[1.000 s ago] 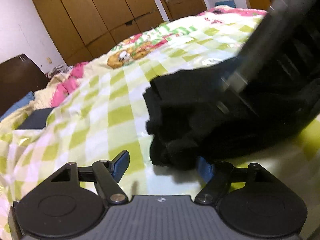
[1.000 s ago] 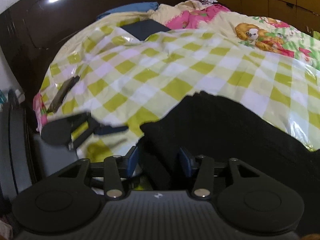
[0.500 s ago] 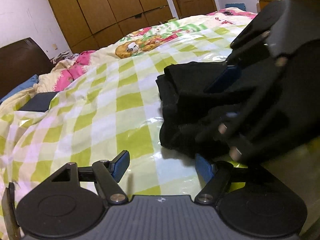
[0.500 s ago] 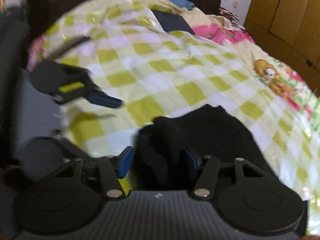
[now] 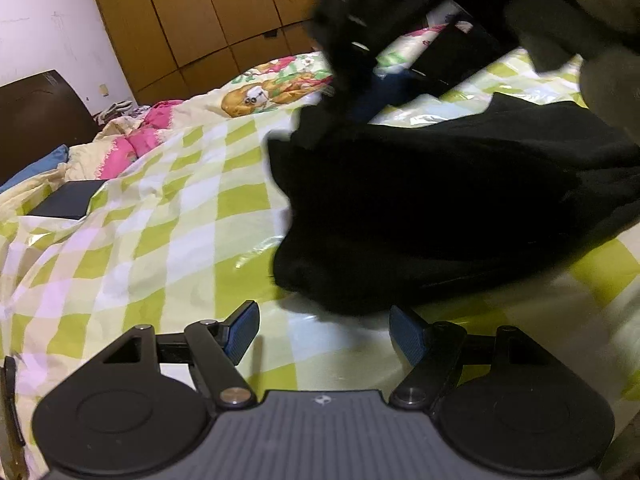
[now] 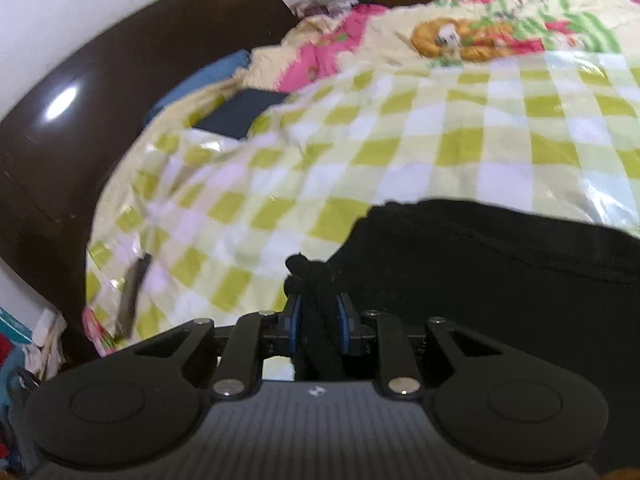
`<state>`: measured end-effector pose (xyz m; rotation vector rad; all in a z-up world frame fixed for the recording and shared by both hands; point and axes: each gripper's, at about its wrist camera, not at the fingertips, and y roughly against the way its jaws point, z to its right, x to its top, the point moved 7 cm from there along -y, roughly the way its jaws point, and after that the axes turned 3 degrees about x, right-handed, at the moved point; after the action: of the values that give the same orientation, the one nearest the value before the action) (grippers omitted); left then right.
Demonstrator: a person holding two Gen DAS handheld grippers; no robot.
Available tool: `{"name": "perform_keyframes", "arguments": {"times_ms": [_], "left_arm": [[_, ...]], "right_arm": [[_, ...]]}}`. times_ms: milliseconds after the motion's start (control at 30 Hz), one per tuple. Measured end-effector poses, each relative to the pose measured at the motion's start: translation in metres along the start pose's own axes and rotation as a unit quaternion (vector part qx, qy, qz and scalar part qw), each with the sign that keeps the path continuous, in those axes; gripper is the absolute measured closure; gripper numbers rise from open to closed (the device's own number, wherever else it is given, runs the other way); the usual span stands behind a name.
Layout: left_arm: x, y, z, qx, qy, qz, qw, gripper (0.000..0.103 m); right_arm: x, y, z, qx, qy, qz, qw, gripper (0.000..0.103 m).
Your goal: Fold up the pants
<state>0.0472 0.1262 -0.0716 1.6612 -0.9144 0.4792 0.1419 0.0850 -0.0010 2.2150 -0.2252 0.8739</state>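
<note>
right tongs (image 6: 318, 322), angled down, closing on black pants (image 6: 500, 280); left tongs (image 5: 324, 332) spread apart, empty.

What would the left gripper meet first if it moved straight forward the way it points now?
Most likely the black pants. The left gripper has open jaws with nothing between them, and the near edge of the pants lies just ahead on the checkered bedcover. Depth is unclear; it might touch the bedcover first.

One pair of black pants (image 5: 440, 200) is counted, lower right. One checked cover (image 5: 160, 220) and one dark flat box (image 5: 66, 204) are seen; two grippers, left gripper (image 5: 322, 334) and right gripper (image 6: 318, 320), are noted.
</note>
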Motion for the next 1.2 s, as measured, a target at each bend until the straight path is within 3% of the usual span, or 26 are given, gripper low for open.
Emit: {"name": "perform_keyframes", "arguments": {"times_ms": [67,200,300,400,600,767,867,967,1067,1200], "left_arm": [[0.001,-0.001,0.005,-0.005,-0.006,-0.001,1.0000,0.017],[0.000,0.005,0.007,-0.002,-0.024,-0.006,0.9997,0.017],[-0.006,0.015,-0.003,0.003,-0.016,-0.018,0.9997,0.017],[0.000,0.026,-0.010,0.008,-0.008,-0.014,0.9998,0.017],[0.041,0.038,0.006,0.019,-0.037,0.026,0.9988,0.017],[0.074,0.028,0.042,0.000,-0.054,0.049,0.9973,0.017],[0.089,0.014,0.065,-0.021,-0.065,0.046,0.9966,0.017],[0.103,-0.003,0.089,-0.031,-0.086,0.038,0.9951,0.017],[0.107,-0.011,0.105,-0.046,-0.096,0.023,0.9940,0.017],[0.109,-0.018,0.116,-0.046,-0.110,0.002,0.9929,0.017]], "right_arm": [[-0.001,-0.012,-0.009,0.010,0.002,-0.001,1.000,0.092],[-0.025,-0.045,-0.020,0.014,0.014,-0.047,0.999,0.089],[-0.028,-0.025,-0.022,0.037,0.015,-0.029,0.999,0.089],[-0.023,0.011,-0.007,0.020,0.015,-0.005,1.000,0.082],[-0.026,0.107,0.073,-0.093,-0.025,0.062,0.993,0.073],[-0.051,0.193,0.164,-0.200,-0.112,0.108,0.967,0.065],[-0.073,0.225,0.205,-0.216,-0.166,0.117,0.955,0.064],[-0.091,0.235,0.233,-0.209,-0.206,0.113,0.949,0.061],[-0.104,0.232,0.251,-0.146,-0.253,0.113,0.950,0.055],[-0.114,0.225,0.275,-0.066,-0.305,0.097,0.945,0.056]]}}
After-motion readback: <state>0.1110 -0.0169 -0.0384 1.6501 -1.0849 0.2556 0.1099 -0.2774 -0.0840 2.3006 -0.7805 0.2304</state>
